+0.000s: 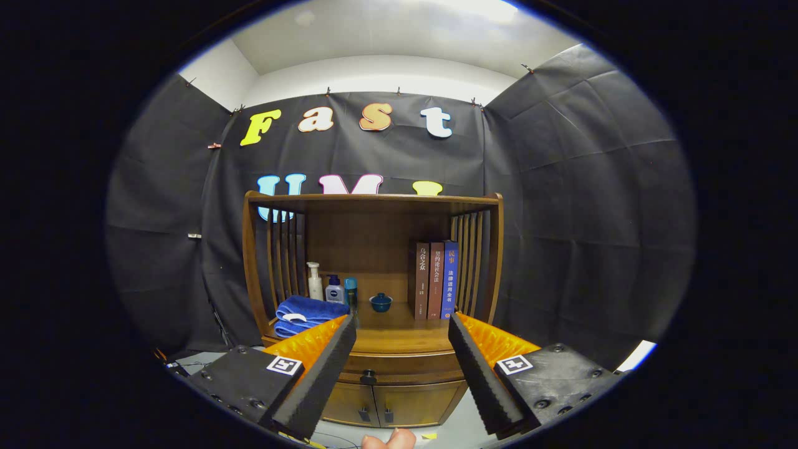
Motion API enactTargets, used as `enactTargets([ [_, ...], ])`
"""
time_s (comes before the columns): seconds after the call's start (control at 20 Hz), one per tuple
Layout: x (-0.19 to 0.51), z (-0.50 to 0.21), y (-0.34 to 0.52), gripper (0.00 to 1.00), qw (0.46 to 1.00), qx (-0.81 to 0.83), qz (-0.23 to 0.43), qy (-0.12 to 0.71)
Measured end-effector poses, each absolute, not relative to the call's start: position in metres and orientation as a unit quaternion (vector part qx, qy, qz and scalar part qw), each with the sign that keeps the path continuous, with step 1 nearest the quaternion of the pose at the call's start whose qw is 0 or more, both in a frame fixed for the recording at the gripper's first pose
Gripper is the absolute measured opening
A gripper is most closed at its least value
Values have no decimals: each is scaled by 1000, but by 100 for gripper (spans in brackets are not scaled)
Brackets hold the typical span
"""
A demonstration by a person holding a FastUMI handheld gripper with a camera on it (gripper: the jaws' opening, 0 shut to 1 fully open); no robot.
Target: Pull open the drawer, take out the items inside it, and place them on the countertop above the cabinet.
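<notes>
- A wooden cabinet (374,262) stands ahead against the booth wall.
- Its drawer (399,365), a curved brown front with a small dark knob (368,376), sits closed just under the countertop (389,337), above two cabinet doors (389,404).
- The gripper (402,333) has its fingers spread wide, holding nothing, with the drawer between them.
- On the countertop: folded blue towel (302,315) at the left edge, bottles (330,287), a small blue lidded bowl (380,302), three upright books (433,280) at the right.

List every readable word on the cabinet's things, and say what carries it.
"乌合之众": spine of the brown book.
Red-brown book and blue book: Chinese titles, too blurred to quote.
Bottles: print too small to read.
Gripper: square pattern markers, no words; its fingers stand open before the shut drawer.
</notes>
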State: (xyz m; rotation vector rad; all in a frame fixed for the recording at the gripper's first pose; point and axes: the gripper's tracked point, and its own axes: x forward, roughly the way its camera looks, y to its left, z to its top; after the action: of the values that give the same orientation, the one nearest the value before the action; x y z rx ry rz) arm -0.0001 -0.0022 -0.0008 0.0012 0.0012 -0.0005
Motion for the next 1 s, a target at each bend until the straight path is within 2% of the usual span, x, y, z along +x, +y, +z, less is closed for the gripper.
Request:
enactTargets([
  [0.65,4,5,1,98,1000,2,6,-5],
  [1.0,43,-11,13,98,999,13,9,-31],
])
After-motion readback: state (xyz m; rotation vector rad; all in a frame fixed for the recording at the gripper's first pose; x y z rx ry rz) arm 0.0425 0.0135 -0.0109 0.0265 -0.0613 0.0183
